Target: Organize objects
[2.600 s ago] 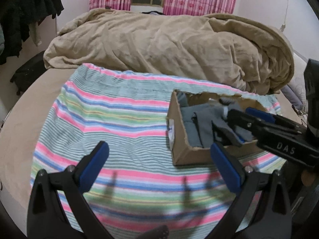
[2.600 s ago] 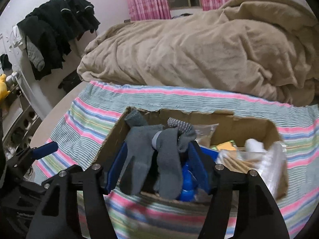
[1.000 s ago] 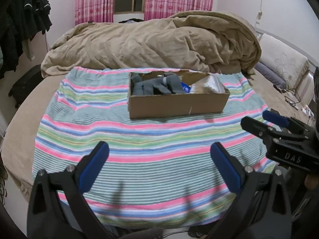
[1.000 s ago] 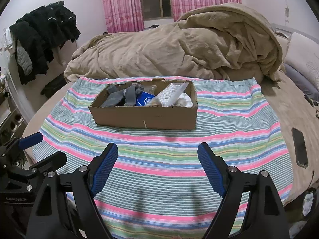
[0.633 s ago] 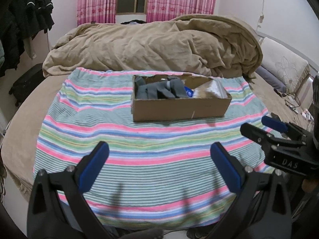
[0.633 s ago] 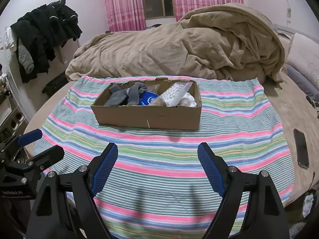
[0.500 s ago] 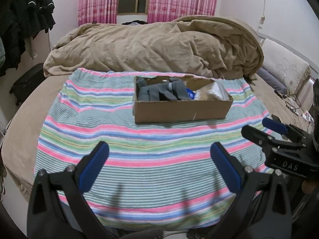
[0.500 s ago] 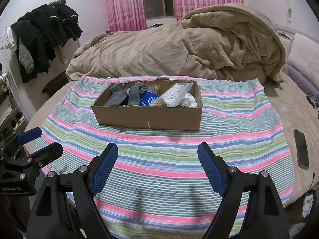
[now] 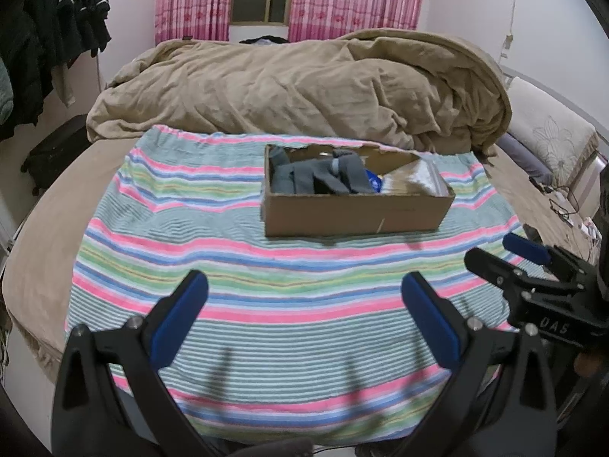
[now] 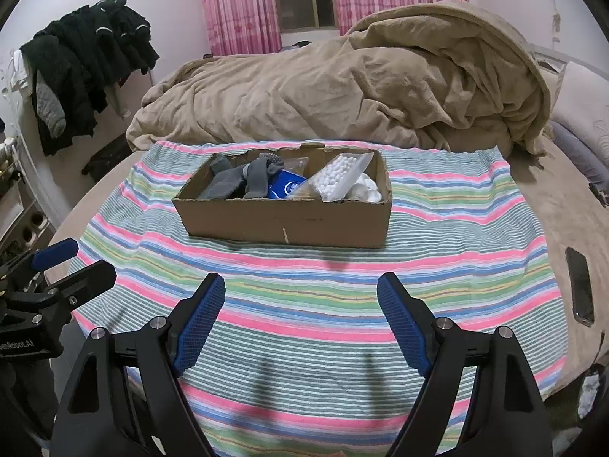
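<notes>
cardboard box (image 10: 283, 222) sits on the striped towel (image 10: 323, 304) in the middle of both frames, well apart from your grippers. in the right wrist view you can see grey socks (image 10: 243, 181) piled at its left end, a blue packet (image 10: 287, 186) in the middle, and a clear bag of white balls (image 10: 340, 177) leaning toward the right end, with something white just beside it. in the left wrist view the box (image 9: 354, 219) lies right of centre, with the socks (image 9: 323, 177) at its left and a clear bag (image 9: 416, 179) at its right.

your left gripper (image 9: 304, 312) fills the bottom of its frame, jaws spread wide with nothing between them, only towel (image 9: 266, 285) below. your right gripper (image 10: 300, 314) is likewise wide open and holds nothing. each one shows at the edge of the other's frame: the right gripper at the right edge of the left view (image 9: 533, 285), the left one at the lower left of the right view (image 10: 45, 285).

behind the towel a tan duvet (image 10: 361, 87) is heaped across the bed. pink curtains (image 10: 243, 7) hang at the top, dark clothes (image 10: 87, 64) at the upper left, and a phone (image 10: 580, 291) lies on the bed at the right edge.
</notes>
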A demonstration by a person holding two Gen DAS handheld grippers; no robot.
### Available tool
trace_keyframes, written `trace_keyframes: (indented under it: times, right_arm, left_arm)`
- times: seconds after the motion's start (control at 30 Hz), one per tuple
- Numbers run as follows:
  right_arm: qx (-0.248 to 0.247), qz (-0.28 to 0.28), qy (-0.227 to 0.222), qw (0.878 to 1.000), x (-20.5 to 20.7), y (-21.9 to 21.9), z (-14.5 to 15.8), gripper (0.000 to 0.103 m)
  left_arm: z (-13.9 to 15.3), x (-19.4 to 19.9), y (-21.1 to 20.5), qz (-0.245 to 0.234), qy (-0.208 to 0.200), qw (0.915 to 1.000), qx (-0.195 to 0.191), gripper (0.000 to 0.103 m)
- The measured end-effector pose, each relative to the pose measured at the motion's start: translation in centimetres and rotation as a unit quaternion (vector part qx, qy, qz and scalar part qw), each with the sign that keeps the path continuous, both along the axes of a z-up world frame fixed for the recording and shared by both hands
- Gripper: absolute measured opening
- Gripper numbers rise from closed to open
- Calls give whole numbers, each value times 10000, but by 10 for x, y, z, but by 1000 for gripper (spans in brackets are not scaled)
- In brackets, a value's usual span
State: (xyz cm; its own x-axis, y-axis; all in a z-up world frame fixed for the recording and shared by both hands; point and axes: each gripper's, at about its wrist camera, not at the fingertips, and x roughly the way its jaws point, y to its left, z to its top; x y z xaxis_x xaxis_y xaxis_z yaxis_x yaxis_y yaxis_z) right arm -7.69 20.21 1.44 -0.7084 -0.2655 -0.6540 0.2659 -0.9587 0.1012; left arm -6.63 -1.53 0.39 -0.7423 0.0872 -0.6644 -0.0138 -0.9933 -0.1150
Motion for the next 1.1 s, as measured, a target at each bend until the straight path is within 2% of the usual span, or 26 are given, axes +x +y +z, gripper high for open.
trace_keyframes:
  times: [0.43,1.1]
  right_arm:
    - [-88,38,-68,9999,-7,4,-6,85]
    - [-68,2,-116,9999,-10,7,-9,85]
  left_arm:
    - [-2,-5,3,18,-55,10000,-68,102]
    - [-11,-8,3,-73,-206,9998,47,102]
